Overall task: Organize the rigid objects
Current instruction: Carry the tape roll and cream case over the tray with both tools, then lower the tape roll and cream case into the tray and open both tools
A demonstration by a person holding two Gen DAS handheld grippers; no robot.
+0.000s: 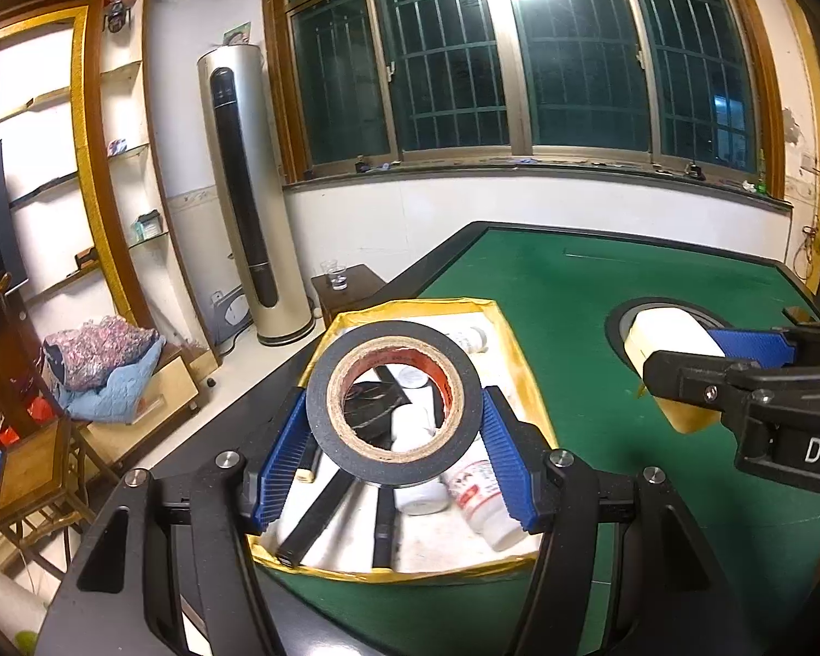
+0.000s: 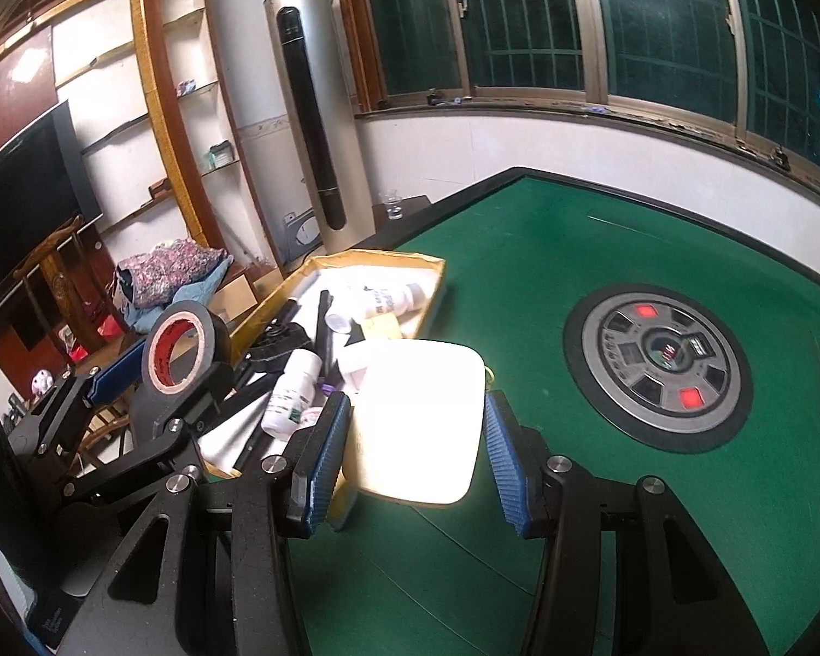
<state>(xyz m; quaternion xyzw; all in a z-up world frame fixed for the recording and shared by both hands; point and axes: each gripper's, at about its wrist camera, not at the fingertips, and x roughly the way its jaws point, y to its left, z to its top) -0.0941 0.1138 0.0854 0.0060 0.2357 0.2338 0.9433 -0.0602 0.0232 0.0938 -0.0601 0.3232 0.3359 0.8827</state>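
Tape roll [image 1: 393,402], black with a cardboard core, sat pinched between the blue pads of our left gripper [image 1: 396,459] in the lower middle of the left wrist view, hanging above the yellow-rimmed box [image 1: 511,350] of bottles and dark sticks. Our right gripper [image 2: 418,443] clamped a pale rounded block [image 2: 418,421], low centre in its own view, over the green table [image 2: 601,251] beside the box. We judged it best to lower each piece into a free gap before spreading the pads, clear of the white bottle [image 1: 478,486]. Both grippers pointed forward and tilted downward.
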